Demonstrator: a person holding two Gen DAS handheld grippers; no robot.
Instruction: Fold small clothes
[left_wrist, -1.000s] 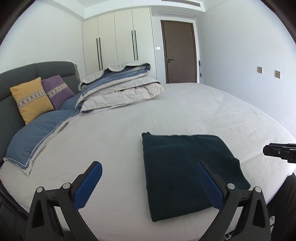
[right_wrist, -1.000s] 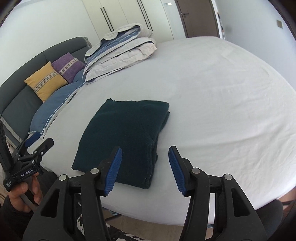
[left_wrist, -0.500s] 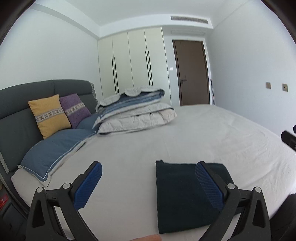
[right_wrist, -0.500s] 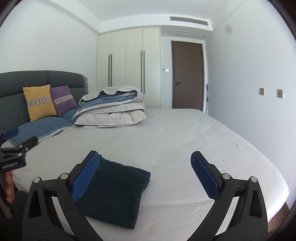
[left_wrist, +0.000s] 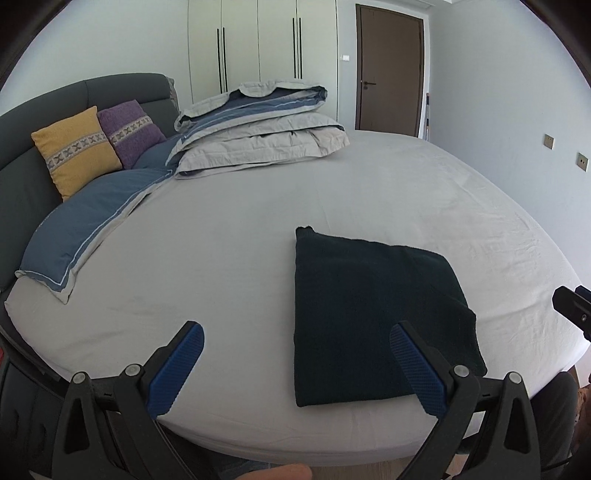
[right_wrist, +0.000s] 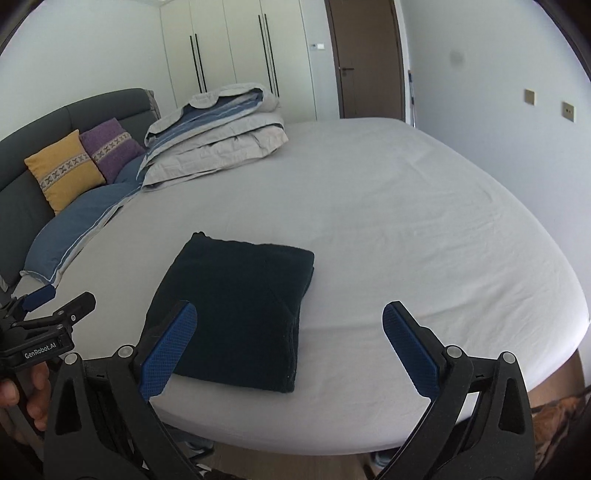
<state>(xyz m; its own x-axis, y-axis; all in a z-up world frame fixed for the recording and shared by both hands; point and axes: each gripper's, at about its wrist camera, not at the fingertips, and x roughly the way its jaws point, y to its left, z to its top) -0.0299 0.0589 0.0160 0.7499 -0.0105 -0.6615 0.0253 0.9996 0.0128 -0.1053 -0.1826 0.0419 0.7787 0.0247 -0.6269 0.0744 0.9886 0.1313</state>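
Looking down both grippers, we see the dark green garment (left_wrist: 373, 317) lying folded into a neat rectangle near the front edge of the bed (left_wrist: 258, 229). Our left gripper (left_wrist: 295, 369) and right gripper (right_wrist: 288, 350) both stand wide apart, clear of the cloth, holding nothing. We judge it soft, light and limp; pinching 2 corners of an edge should lift it without undoing the fold.
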